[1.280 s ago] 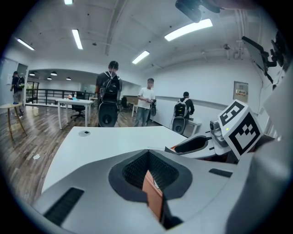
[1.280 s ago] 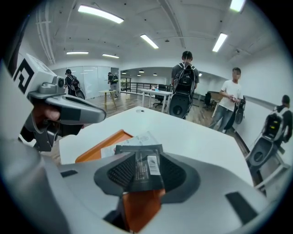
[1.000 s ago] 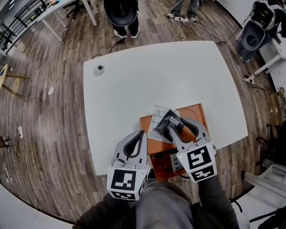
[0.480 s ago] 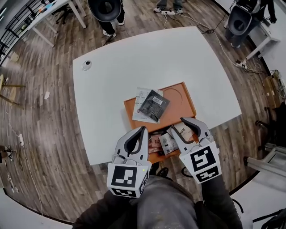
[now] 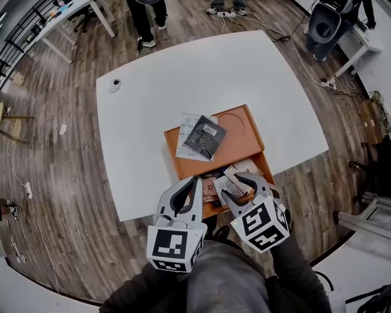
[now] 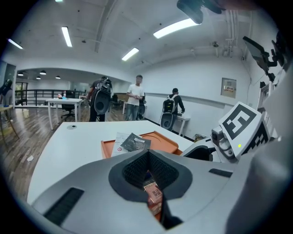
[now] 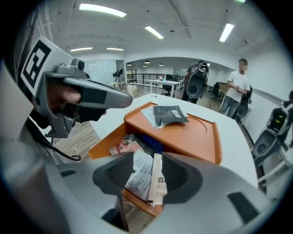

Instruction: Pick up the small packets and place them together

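Note:
An orange tray point(image 5: 244, 131) sits near the table's front edge, with a dark packet point(image 5: 204, 136) lying on a white packet point(image 5: 185, 143). Below its near side an orange box holds several small packets point(image 5: 227, 182). My right gripper point(image 5: 231, 184) hangs open over that box. Its jaws have just been opening; white packets point(image 7: 139, 176) show between them, and the pads do not press on them. A reddish packet point(image 7: 121, 147) lies beside. My left gripper point(image 5: 195, 180) is shut and empty at the box's left side; another reddish packet point(image 6: 153, 194) shows through its loop.
A small round object point(image 5: 113, 84) rests at the far left of the white table point(image 5: 183, 79). People point(image 5: 143, 18) stand beyond the far edge, with cables on the wood floor point(image 5: 269, 30). The table's front edge runs just under both grippers.
My right gripper let go of the dark packet on the tray and drew back toward me, down over the box of packets. The left gripper stayed shut.

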Available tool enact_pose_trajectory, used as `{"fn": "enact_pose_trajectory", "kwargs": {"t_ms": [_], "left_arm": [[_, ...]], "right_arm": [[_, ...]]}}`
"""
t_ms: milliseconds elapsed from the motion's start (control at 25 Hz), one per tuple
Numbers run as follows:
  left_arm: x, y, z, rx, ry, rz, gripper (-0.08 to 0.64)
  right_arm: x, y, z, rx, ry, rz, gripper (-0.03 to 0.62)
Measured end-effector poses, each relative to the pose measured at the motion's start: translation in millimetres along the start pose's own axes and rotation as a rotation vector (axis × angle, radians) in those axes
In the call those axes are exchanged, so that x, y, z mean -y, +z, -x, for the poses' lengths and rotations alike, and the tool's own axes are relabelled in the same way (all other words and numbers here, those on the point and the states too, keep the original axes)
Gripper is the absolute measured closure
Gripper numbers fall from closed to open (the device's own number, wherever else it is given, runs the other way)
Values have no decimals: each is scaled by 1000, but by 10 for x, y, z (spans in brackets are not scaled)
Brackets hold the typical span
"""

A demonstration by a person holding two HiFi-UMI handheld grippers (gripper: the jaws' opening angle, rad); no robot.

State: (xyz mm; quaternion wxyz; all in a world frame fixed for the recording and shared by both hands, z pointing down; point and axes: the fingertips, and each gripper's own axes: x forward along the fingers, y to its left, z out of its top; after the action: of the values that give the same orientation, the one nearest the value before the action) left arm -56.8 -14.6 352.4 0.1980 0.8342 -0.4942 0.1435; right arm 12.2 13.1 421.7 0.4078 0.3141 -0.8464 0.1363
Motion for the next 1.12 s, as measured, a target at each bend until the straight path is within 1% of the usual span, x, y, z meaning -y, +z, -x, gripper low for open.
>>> {"fn": "enact_pose_trajectory", "kwargs": {"t_ms": [120, 240, 440, 560, 720, 800, 840, 960, 1120], "left_arm": [[-106, 8, -2, 5, 21, 9, 563], [-220, -1, -18, 1, 39, 22, 563], [-362, 12, -116, -5, 47, 39, 563], [-421, 12, -196, -9, 46, 46, 563], [-468, 0, -288, -21, 40, 51, 563], [-469, 7, -313, -24, 34, 50, 563], [-466, 12, -321, -24, 32, 49, 563], [-454, 4, -329, -23, 28, 46, 563], [-404, -5, -276, -19, 24, 40, 563]], "right_arm": [[9, -30, -135, -57, 16, 5, 385], [10, -120, -283, -141, 42, 22, 356], [107, -286, -456, -258, 57, 40, 344], [130, -359, -526, -295, 78, 40, 345], [135, -343, -543, -293, 89, 51, 350], [150, -324, -538, -279, 67, 56, 480], [166, -322, -538, -273, 53, 59, 530], [197, -316, -542, -254, 29, 54, 571], [209, -205, -435, -180, 9, 12, 581]]}}
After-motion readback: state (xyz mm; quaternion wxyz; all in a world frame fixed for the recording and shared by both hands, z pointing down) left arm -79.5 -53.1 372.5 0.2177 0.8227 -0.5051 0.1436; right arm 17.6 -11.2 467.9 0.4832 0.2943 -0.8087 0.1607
